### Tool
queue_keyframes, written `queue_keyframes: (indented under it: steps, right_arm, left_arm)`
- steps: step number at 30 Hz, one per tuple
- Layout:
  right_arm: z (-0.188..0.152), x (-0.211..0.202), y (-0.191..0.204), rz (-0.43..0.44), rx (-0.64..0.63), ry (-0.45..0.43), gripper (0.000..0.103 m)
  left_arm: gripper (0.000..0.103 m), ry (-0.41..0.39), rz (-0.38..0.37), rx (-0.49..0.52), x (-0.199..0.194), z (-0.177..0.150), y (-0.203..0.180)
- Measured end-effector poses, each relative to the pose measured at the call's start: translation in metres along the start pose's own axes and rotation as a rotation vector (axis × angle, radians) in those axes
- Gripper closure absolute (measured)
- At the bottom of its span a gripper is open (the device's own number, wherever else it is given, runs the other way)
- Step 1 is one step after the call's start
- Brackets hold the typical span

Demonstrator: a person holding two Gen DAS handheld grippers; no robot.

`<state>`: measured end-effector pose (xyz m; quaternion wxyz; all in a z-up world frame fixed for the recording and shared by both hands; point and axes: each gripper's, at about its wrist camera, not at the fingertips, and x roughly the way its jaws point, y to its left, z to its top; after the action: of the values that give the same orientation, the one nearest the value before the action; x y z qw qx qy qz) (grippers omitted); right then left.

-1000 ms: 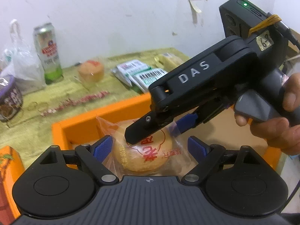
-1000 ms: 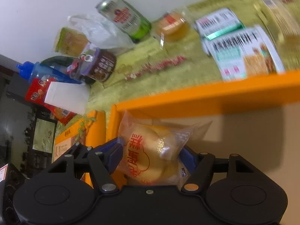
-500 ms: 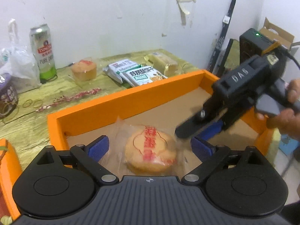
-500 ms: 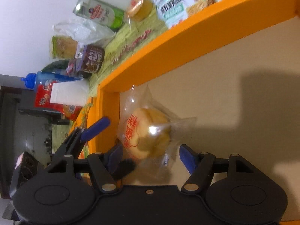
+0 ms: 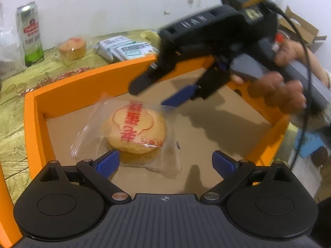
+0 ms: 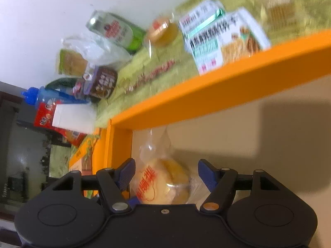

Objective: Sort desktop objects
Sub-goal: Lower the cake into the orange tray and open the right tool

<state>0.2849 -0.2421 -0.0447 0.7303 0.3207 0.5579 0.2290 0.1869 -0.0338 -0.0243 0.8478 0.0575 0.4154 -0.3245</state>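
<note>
The wrapped pastry (image 5: pixel 135 130) lies flat on the cardboard floor of the orange tray (image 5: pixel 34 124), near its left corner. Your left gripper (image 5: pixel 165 163) is spread wide, holding nothing. Your right gripper (image 5: pixel 163 92) hovers above, fingers parted, empty.

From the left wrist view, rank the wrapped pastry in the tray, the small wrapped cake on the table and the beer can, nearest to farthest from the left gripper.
1. Wrapped pastry: on the orange tray floor, just ahead of the left gripper.
2. Small wrapped cake: on the table beyond the tray's far wall, left of centre.
3. Beer can: upright by the wall, far left.
</note>
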Motion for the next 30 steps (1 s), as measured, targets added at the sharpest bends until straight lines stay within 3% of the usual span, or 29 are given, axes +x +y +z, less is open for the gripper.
queue_keyframes:
  steps: [10,12,16,20,25,30]
  right_arm:
    - [-0.04,0.0,-0.011,0.123,0.031,0.114,0.036]
    - [-0.039,-0.005,-0.012,0.128,0.037,0.105,0.033]
    - [-0.018,-0.026,-0.01,0.084,0.035,-0.01,0.033]
    - [0.008,-0.03,0.007,0.044,-0.026,-0.071,0.027]
    - [0.034,0.003,0.04,-0.034,-0.145,-0.033,0.027]
    - [0.042,0.037,0.06,-0.102,-0.235,0.031,0.027]
  left_arm:
    - [0.006,-0.055,0.02,-0.046,-0.002,0.009,0.018]
    - [0.006,-0.068,0.024,-0.053,-0.008,0.009,0.02]
    - [0.006,-0.1,0.015,-0.056,-0.027,0.004,0.019]
    - [0.006,-0.096,-0.079,-0.032,-0.04,-0.005,0.005]
    - [0.006,-0.099,-0.143,0.023,-0.047,-0.014,-0.016]
    - [0.005,-0.057,-0.205,0.004,-0.038,-0.017,-0.017]
